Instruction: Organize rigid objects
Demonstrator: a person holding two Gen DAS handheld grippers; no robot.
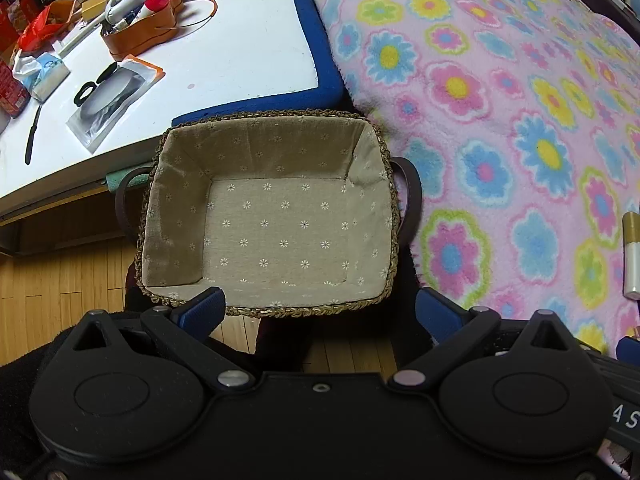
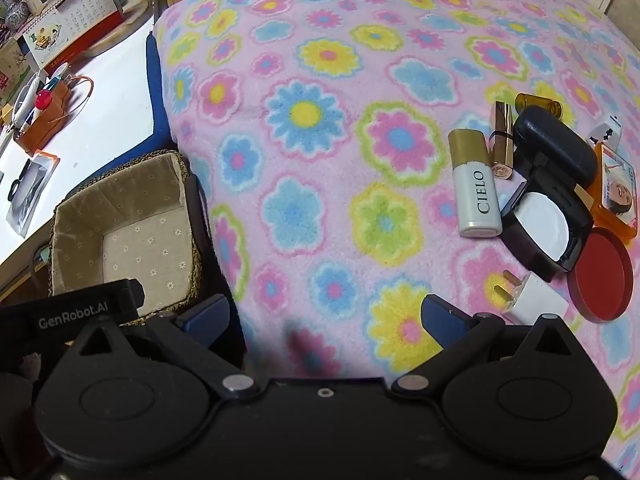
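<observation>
An empty woven basket (image 1: 384, 168) with beige flowered lining sits beside the flowered blanket; it also shows at the left of the right wrist view as the basket (image 2: 120, 208). My left gripper (image 1: 320, 312) hangs open above its near rim. On the blanket at the right lies a cluster: a white CIELO tube (image 2: 476, 192) with gold cap, a gold lipstick (image 2: 502, 140), a dark case (image 2: 556, 144), an open compact (image 2: 540, 224), a red round lid (image 2: 604, 276), a white plug adapter (image 2: 532, 296) and an orange card case (image 2: 616, 192). My right gripper (image 2: 324, 320) is open over bare blanket.
A white desk (image 1: 224, 64) behind the basket holds an orange organizer (image 1: 140, 28), a tissue pack (image 1: 44, 76), a plastic packet (image 1: 108, 100) and a pen. Wooden floor (image 1: 60, 276) lies below. The pink flowered blanket (image 2: 340, 120) covers a wide raised surface.
</observation>
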